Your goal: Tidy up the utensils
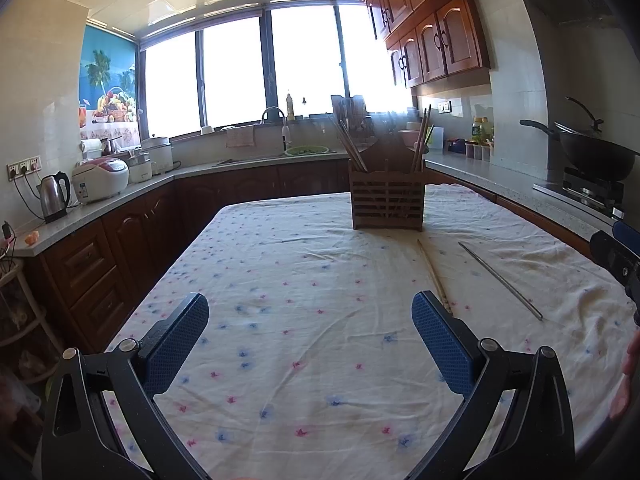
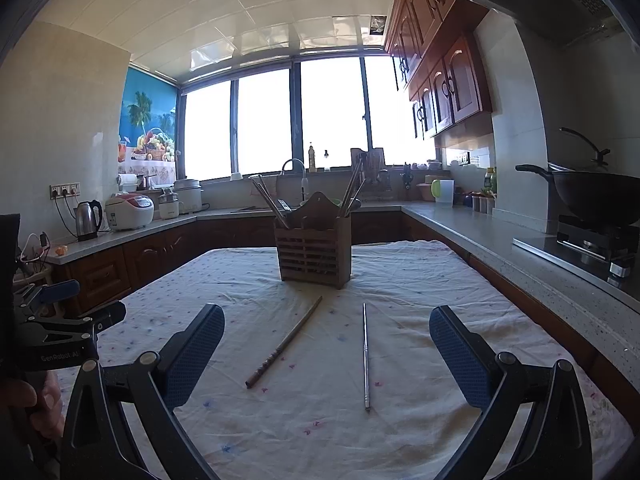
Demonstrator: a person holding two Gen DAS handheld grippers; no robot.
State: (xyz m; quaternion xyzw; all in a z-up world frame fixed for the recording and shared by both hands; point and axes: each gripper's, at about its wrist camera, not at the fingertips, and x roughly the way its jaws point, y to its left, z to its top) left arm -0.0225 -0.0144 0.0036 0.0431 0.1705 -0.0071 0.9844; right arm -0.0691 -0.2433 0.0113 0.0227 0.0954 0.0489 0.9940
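Note:
A slatted wooden utensil holder (image 1: 387, 204) (image 2: 314, 254) stands at the far end of the cloth-covered table (image 1: 280, 280) (image 2: 420, 280), with several chopsticks leaning in its left and right compartments. A wooden chopstick (image 2: 285, 342) (image 1: 434, 276) and a metal chopstick (image 2: 365, 354) (image 1: 500, 280) lie loose on the cloth in front of it. My right gripper (image 2: 327, 354) hangs open above the cloth, with both loose chopsticks lying between its fingers' line of sight. My left gripper (image 1: 310, 344) is open and empty, left of the wooden chopstick.
Kitchen counters run along the left, back and right. A kettle (image 1: 54, 196) and rice cooker (image 1: 102, 180) sit on the left counter, a wok (image 1: 596, 156) on the stove at right. The other gripper's body (image 2: 60, 336), held by a hand, shows at the left edge.

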